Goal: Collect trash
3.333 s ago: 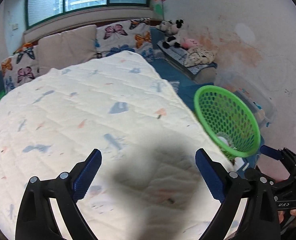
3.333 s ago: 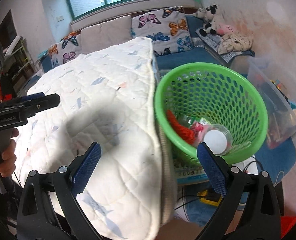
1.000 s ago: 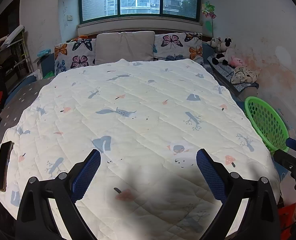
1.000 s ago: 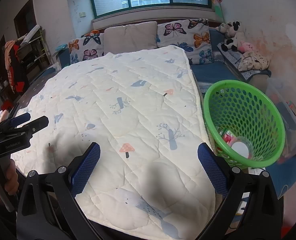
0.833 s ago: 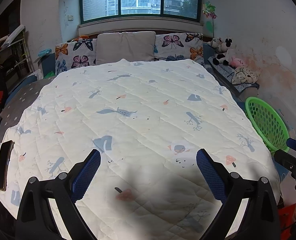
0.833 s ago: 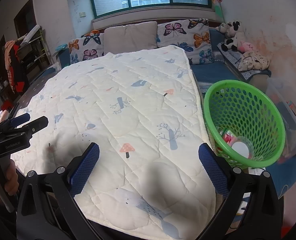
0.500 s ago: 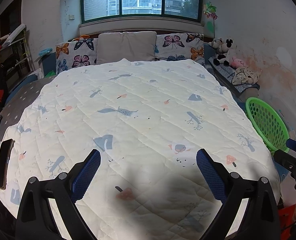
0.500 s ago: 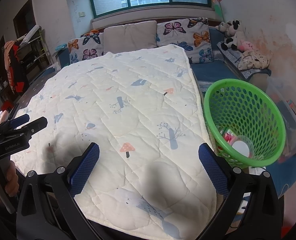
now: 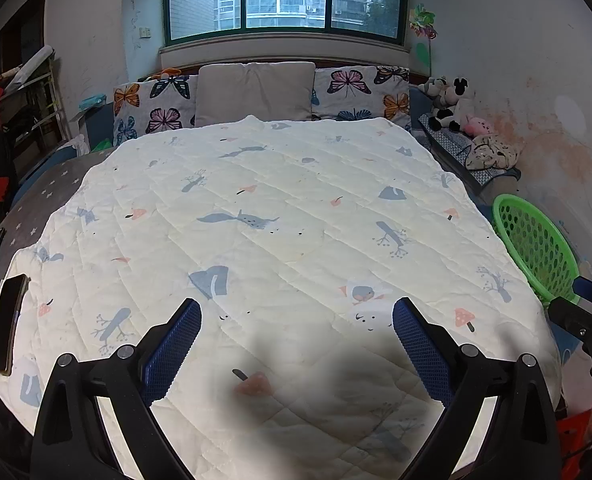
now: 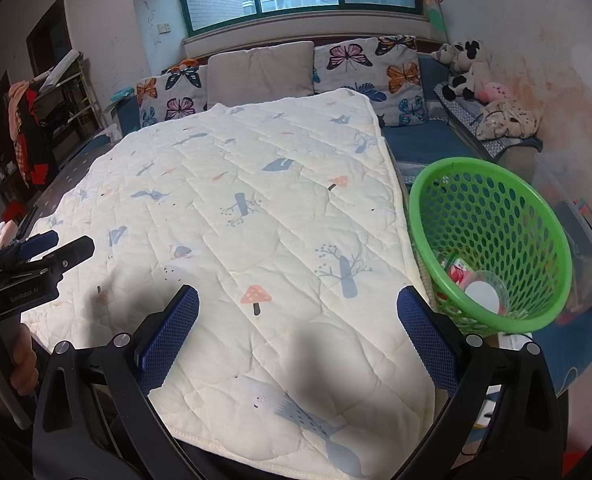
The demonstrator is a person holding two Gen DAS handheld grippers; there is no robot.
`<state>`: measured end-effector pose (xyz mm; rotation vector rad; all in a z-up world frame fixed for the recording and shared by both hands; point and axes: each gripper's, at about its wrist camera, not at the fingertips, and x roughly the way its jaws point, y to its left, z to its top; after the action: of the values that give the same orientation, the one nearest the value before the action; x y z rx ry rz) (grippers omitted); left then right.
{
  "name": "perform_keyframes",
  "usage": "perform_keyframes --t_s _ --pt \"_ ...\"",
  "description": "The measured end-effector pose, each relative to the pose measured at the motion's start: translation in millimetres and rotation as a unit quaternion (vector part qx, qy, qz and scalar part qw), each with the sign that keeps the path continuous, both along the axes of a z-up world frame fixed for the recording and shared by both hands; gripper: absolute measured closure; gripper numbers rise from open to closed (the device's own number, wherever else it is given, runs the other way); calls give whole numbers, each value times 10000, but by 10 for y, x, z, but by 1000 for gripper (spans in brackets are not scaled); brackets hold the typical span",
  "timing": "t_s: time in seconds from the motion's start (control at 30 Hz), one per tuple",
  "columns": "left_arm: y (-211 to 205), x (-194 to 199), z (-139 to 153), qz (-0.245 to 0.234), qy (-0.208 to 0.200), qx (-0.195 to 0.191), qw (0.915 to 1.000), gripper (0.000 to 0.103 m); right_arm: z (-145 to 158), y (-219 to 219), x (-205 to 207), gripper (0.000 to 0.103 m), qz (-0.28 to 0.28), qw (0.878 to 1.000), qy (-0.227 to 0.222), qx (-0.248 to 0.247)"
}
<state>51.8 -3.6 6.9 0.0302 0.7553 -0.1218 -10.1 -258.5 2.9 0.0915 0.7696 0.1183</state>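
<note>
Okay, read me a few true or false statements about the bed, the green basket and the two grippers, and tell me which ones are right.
1. The green basket sits beside the bed, off the quilt. True.
2. The basket is empty. False: it holds a clear cup and some red and white wrappers.
3. The right gripper is clamped on a wrapper. False: its jaws stand wide open with nothing between them.
4. The left gripper is open and empty. True.
5. A dark phone lies at the quilt's left edge. True.
</note>
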Motion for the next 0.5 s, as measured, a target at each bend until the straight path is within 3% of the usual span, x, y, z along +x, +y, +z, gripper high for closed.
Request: perform_keyframes --t_s 0.5 --pt "17 -21 -30 40 26 7 10000 10 1 6 4 4 4 10000 -1 7"
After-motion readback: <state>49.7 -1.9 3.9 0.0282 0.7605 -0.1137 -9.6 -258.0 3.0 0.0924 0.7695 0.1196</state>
